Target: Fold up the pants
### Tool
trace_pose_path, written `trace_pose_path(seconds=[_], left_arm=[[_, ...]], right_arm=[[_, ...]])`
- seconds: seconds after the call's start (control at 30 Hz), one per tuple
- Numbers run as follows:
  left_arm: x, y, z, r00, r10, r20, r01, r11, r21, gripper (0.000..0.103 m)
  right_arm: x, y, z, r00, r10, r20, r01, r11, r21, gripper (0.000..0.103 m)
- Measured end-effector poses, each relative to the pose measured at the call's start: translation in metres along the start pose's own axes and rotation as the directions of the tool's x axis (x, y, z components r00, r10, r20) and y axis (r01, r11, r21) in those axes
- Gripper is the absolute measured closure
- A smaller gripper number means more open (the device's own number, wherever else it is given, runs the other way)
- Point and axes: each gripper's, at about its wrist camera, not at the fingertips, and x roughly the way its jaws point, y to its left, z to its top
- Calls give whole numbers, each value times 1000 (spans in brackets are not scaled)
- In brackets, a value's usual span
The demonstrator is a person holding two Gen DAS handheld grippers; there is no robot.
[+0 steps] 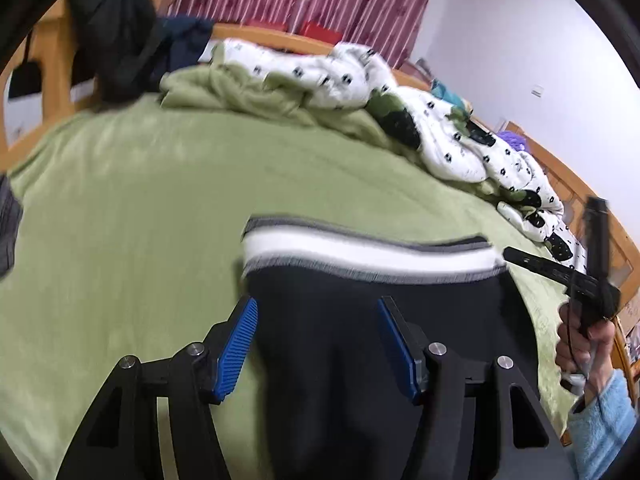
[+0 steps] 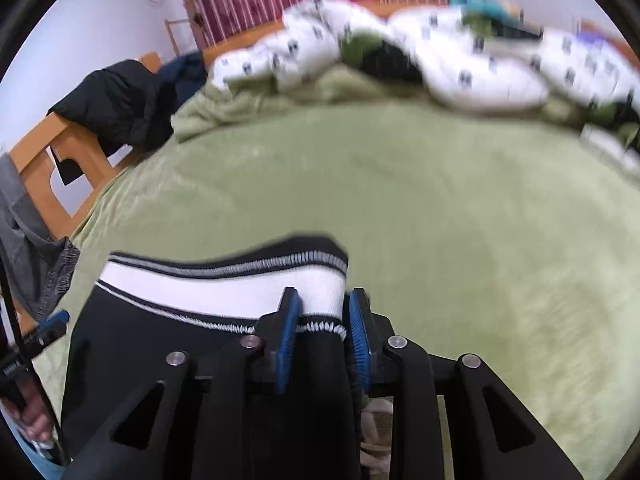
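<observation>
Pants (image 1: pixel 360 340) lie on bed (image 1: pixel 140 200); right tool (image 2: pixel 322 336) clamps their waistband, left tool (image 1: pixel 316 344) gapes wide, empty, over them.

Matt black knit pants (image 2: pixel 168 344), fuzzy green blanket (image 1: pixel 132 200), seemingly varnished wooden bedframe (image 2: pixel 44 160), ribbed tool pads (image 1: pixel 236 350).

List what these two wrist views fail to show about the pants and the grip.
- Pants legs: cut off by the bottom edge and hidden behind the gripper bodies, both views.
- Right gripper contact: waistband lies between the pads; firm pinch unclear.
- Quilt pattern: motion-blurred, right wrist view.
</observation>
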Motion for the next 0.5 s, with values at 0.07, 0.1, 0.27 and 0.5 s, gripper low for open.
trace_pose_path(seconds=[0.07, 0.1, 0.27, 0.5], left_arm=[[14, -13, 18, 1000, -2, -6, 2, 1000, 13, 43], [23, -19, 26, 1000, -15, -13, 15, 999, 29, 43], [96, -33, 29, 982, 140, -125, -118, 979, 167, 43], [107, -14, 18, 982, 162, -102, -145, 977, 153, 41]], right_arm=[[-6, 14, 6, 997, 58, 45, -58, 998, -1, 77], [-3, 20, 7, 996, 76, 53, -76, 997, -5, 77], [69, 21, -13, 997, 19, -74, -26, 996, -85, 79], [74, 12, -8, 998, 35, -61, -40, 996, -81, 89]])
